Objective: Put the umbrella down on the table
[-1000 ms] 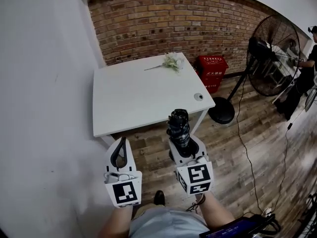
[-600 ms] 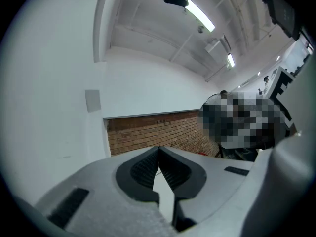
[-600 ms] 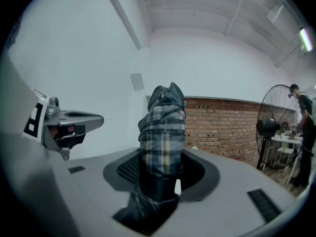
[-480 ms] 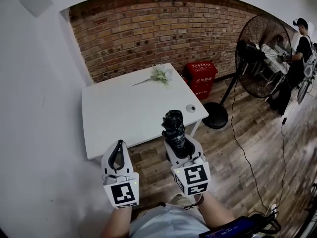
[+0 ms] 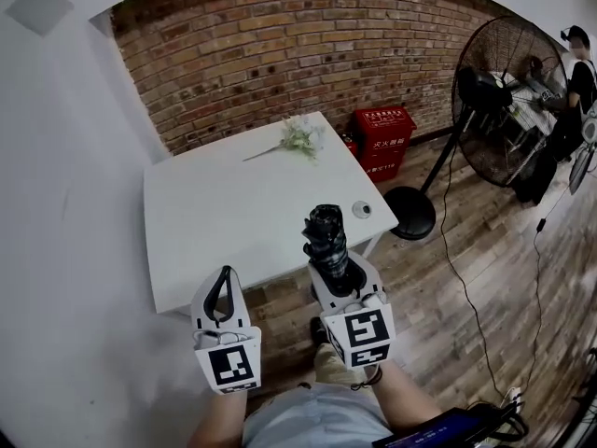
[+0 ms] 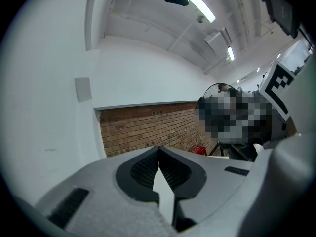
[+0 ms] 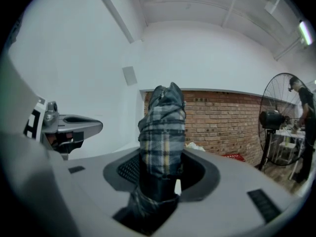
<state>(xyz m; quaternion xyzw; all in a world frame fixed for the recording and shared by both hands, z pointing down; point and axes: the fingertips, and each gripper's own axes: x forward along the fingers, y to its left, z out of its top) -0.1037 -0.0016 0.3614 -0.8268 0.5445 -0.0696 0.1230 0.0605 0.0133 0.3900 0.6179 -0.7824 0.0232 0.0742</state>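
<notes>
As the desk (image 5: 224, 222) is lying ahead, right tool (image 5: 343, 273) is pinching umbrella (image 5: 326, 236) upright for carry; left tool (image 5: 224, 276) is riding pressed together.

Umbrella (image 5: 326, 234): woven plaid cloth, matt, creased.
Left tongs (image 5: 224, 276): matt grey-white plastic shell; black ribbed pads (image 6: 143, 169).
Right tongs (image 5: 341, 271): matt grey-white plastic shell with black ribbed inserts.
Surface (image 5: 224, 213): white top, smooth, matt.
Wall (image 5: 280, 54): rough red brick, pale mortar joints.
Floor (image 5: 485, 278): wood planks, worn, low sheen.
Fan (image 5: 508, 91): black metal wire guard.
</notes>
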